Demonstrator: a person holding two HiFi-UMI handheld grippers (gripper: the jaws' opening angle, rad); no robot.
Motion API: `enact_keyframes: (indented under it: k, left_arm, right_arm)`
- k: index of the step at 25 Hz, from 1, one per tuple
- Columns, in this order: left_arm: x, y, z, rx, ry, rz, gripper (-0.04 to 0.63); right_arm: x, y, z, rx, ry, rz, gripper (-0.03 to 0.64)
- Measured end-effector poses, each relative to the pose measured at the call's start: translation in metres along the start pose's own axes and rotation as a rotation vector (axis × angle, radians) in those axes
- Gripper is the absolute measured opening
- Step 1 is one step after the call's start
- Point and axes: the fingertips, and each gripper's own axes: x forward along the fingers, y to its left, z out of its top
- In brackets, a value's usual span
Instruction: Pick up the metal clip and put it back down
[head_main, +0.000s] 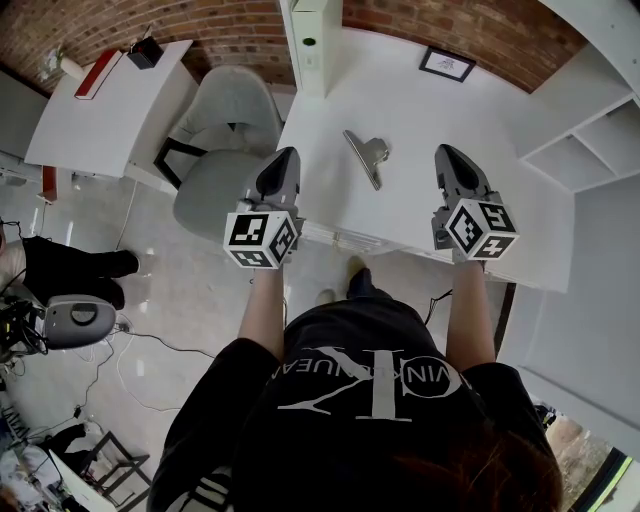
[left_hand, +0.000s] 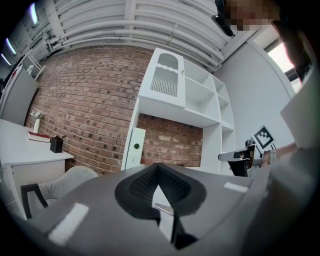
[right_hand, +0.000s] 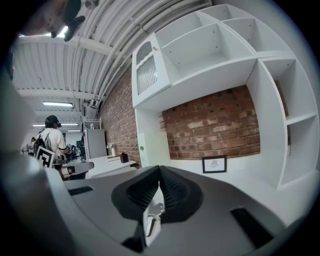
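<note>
The metal clip (head_main: 366, 156) lies flat on the white desk (head_main: 420, 120), between my two grippers and touching neither. My left gripper (head_main: 289, 155) hovers over the desk's left front edge, left of the clip, its jaws closed to a point with nothing held. My right gripper (head_main: 443, 152) hangs to the right of the clip, jaws likewise together and empty. In the left gripper view the black pads (left_hand: 145, 185) meet at the tip, and a sliver of the clip (left_hand: 163, 208) shows below them. The right gripper view shows the clip (right_hand: 153, 216) through the slit under its closed pads (right_hand: 172, 190).
A grey office chair (head_main: 225, 125) stands left of the desk. A white-and-green binder (head_main: 315, 40) and a small framed picture (head_main: 447, 64) sit at the desk's back. White shelves (head_main: 590, 130) rise on the right. A second desk (head_main: 100, 110) stands far left. A person (right_hand: 52, 139) stands far off.
</note>
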Motion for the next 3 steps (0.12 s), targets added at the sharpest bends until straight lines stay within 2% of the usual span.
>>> enact_keyframes:
  k: [3]
  left_arm:
    - [0.0049, -0.001, -0.0023, 0.001, 0.0, -0.004, 0.01]
  right_arm:
    - [0.0022, -0.0039, -0.0028, 0.0, 0.003, 0.001, 0.014]
